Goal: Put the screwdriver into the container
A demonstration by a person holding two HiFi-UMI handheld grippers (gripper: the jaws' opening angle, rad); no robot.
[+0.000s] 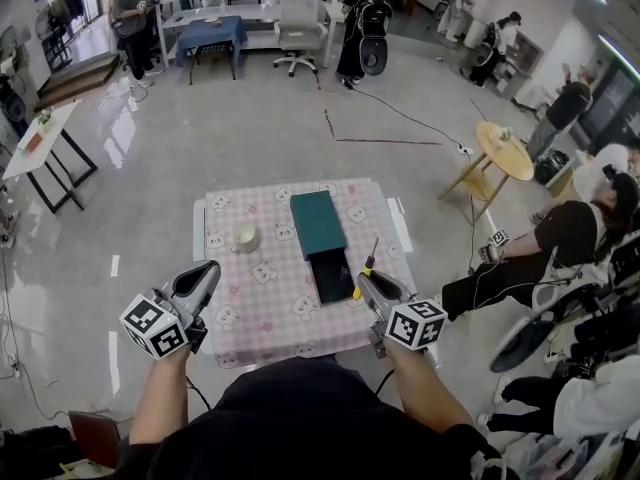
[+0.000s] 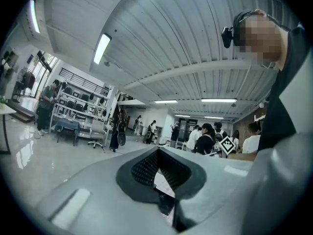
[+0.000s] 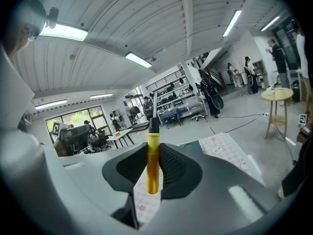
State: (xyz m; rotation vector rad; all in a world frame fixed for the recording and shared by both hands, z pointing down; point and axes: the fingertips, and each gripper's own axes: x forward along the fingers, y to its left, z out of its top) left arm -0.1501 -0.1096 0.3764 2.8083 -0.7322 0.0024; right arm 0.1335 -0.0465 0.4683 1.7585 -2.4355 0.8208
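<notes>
Head view: my right claw (image 1: 364,281) pinches the yellow-handled screwdriver (image 1: 367,265) over the pink checked worktop (image 1: 265,303), beside the green container (image 1: 318,225). My left claw (image 1: 211,269) is pressed together and empty, with glossy grey floor (image 1: 250,128) all around.

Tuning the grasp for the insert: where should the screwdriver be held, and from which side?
Grip the yellow handle, with the jaws across it and coming from the butt end, as the right gripper holds the screwdriver now. The handle is thick and straight. The thin shaft sticks out ahead of the jaws, free to lead into the open container.
</notes>
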